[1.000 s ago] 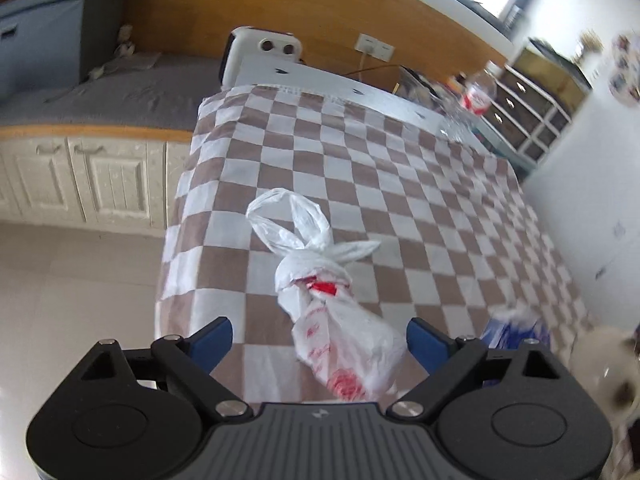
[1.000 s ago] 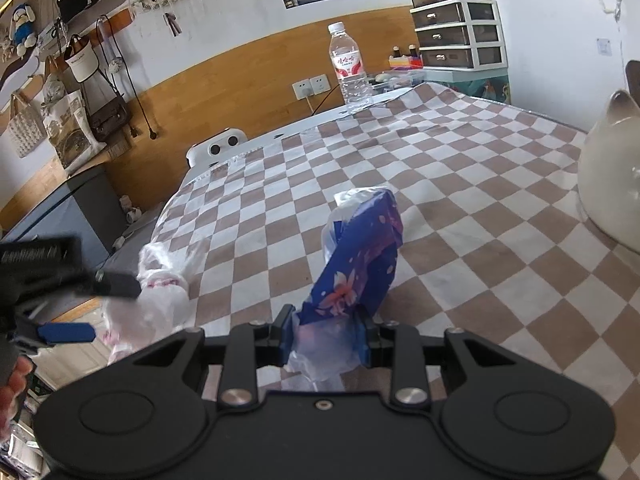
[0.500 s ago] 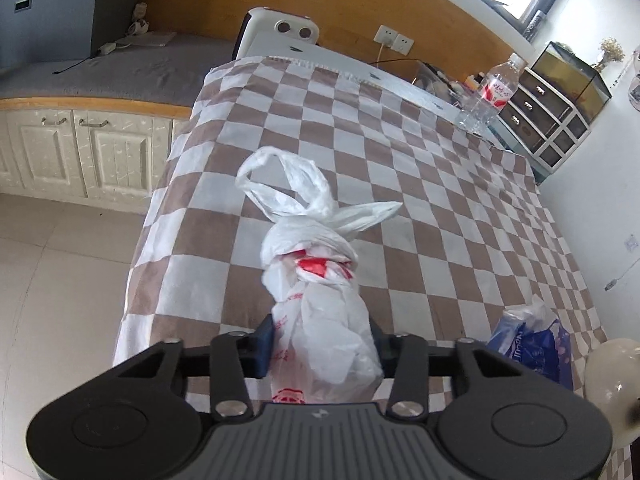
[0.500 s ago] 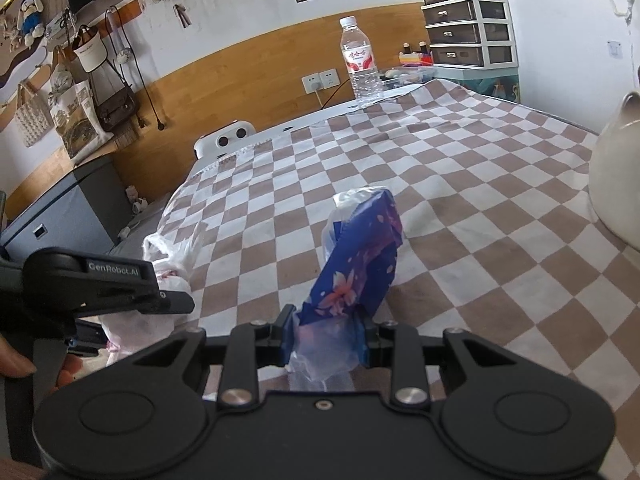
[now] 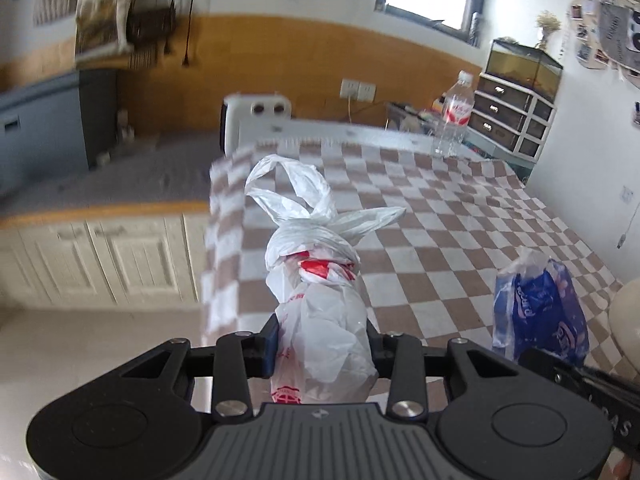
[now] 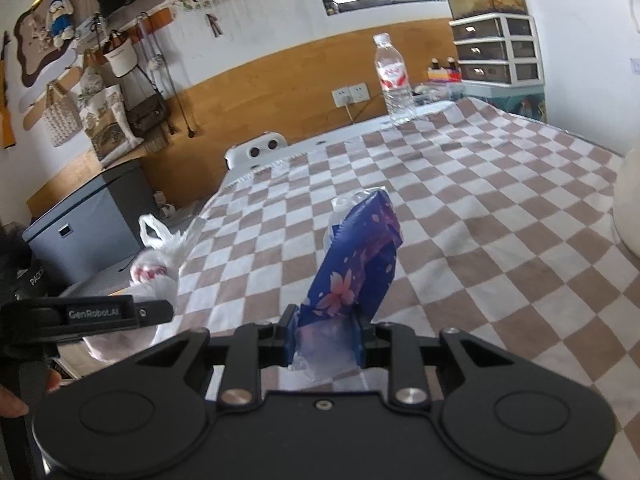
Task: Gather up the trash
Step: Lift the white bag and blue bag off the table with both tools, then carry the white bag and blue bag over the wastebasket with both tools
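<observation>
White knotted trash bag [image 5: 320, 320]: clamped at its lower body between the left gripper [image 5: 320, 344] fingers, held over the near left edge of the checkered tabletop [image 5: 460, 216], knot and loops free above. Blue floral wrapper [image 6: 356, 276]: between the right gripper [image 6: 326, 340] fingers, which are closing on its clear lower end; it stands up over the cloth. Judgement: both pieces secured, carry phase. Keep squeeze steady, avoid tilting; thin film may slip or tear. Water bottle [image 6: 394, 80] stands far off, untouched.

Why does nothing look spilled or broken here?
Nothing stands out. The white bag is knotted shut in the left gripper, the blue flowery bag sits in the right gripper, and the water bottle stands upright.
</observation>
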